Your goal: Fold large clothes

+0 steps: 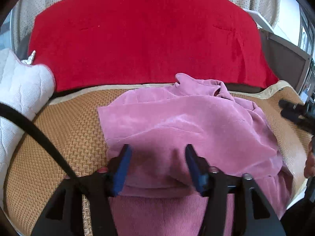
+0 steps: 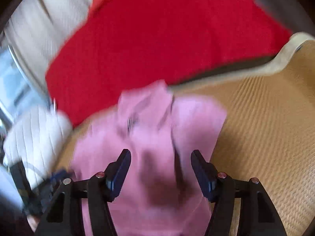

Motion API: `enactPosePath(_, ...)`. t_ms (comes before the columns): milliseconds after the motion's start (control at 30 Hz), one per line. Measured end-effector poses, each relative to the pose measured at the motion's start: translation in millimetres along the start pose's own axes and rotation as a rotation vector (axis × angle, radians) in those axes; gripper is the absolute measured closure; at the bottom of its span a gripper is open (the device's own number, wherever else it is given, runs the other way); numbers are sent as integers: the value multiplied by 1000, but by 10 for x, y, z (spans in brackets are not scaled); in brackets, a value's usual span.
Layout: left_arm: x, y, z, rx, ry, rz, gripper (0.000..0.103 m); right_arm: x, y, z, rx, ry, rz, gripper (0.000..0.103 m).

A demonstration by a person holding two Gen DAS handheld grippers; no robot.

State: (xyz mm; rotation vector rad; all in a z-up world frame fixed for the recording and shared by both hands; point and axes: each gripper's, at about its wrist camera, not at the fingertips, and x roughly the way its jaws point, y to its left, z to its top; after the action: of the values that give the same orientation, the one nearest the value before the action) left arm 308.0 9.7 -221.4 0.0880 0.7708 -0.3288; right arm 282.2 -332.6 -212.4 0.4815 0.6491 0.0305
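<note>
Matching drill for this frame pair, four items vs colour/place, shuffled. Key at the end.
Things:
1. garment
2. blanket
3. mat
4. quilted pillow

Descriptions:
A. white, at the left edge
B. tan woven, under the clothing
C. pink, crumpled between both sets of open jaws
D. red, spread out behind the mat

Pairs: 1-C, 2-D, 3-B, 4-A

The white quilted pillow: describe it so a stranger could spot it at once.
Start at the big red blanket. At its lower left corner, where the woven mat ends, lies the white quilted pillow. Nothing else nearby is white and puffy with stitched ridges.
</note>
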Motion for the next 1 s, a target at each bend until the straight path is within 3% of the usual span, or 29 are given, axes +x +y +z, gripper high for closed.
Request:
enactPosePath(133,202,-115,-18,23,96,62,40,228,224,-65,-73,45,22,39)
enactPosePath(200,345,-159,-63,40,157,88,40,502,376,-198,-123,155,16,55)
enactPosePath(267,379,-209,-93,74,164,116,40,786,433,-356,-166,268,-46,56)
enactPosePath(333,330,-244,-90,100,144,120,40,823,440,-368,-165,241,-55,56)
enactPosePath(567,117,-190,-61,81,81,87,40,685,683,-486,-351,171,-191,55)
enactPosePath(1000,85,-141,-2,33,55,81,40,752,912,-586,-489,116,-294,54)
